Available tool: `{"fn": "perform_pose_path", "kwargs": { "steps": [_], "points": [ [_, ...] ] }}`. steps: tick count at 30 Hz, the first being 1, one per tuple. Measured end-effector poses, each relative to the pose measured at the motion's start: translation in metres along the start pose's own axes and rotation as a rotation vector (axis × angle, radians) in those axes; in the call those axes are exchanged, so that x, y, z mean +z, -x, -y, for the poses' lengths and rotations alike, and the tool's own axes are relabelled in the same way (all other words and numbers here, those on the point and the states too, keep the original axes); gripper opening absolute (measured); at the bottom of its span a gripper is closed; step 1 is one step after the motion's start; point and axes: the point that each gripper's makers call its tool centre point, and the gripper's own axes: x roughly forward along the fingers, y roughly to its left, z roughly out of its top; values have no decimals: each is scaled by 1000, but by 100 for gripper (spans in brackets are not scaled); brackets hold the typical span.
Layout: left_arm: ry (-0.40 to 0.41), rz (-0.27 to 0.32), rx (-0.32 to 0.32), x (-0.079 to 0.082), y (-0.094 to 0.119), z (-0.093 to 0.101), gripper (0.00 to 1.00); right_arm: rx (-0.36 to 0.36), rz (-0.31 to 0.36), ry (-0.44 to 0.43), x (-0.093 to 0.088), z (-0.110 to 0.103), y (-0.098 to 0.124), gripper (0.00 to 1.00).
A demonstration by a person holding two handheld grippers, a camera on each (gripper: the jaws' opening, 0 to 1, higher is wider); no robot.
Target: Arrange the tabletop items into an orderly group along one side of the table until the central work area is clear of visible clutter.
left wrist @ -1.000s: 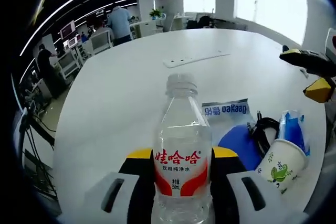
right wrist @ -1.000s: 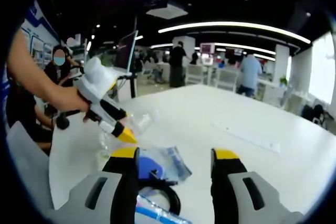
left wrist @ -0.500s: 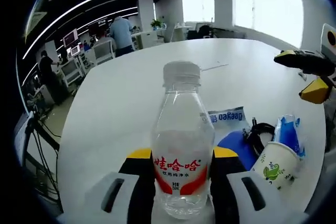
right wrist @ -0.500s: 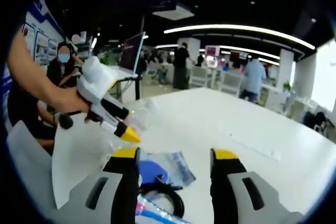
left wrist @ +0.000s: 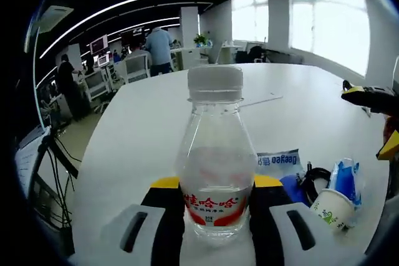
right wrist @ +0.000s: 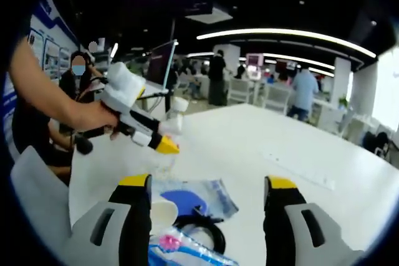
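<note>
Water bottle (left wrist: 215,166) upright, clamped low between the left gripper (left wrist: 215,188) jaws, raised off the white table (left wrist: 143,123), paper cup (left wrist: 330,209) cluster down to its right; right gripper (right wrist: 209,185) gaping, empty.

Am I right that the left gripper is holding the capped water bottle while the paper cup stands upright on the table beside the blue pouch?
Not quite: the paper cup lies tipped on its side, not upright, as the left gripper view shows. The rest holds: the left gripper is shut on the capped water bottle, and the cup sits beside the blue pouch on the table.
</note>
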Motion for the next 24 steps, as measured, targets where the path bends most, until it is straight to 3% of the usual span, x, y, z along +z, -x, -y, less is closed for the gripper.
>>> {"fn": "perform_pose_path", "kwargs": {
  "steps": [2,5,10,24],
  "points": [
    [68,14,15,5,1,-4,38,2,3,-13,0,-1,3,81],
    [75,33,22,10,1,-8,38,2,7,-38,0,-3,7,93],
    [72,56,54,13,-2,-16,38,5,2,-45,-2,-6,15,100],
    [81,99,124,23,-15,-34,38,-22,-50,-34,-19,-3,35,100]
  ]
}}
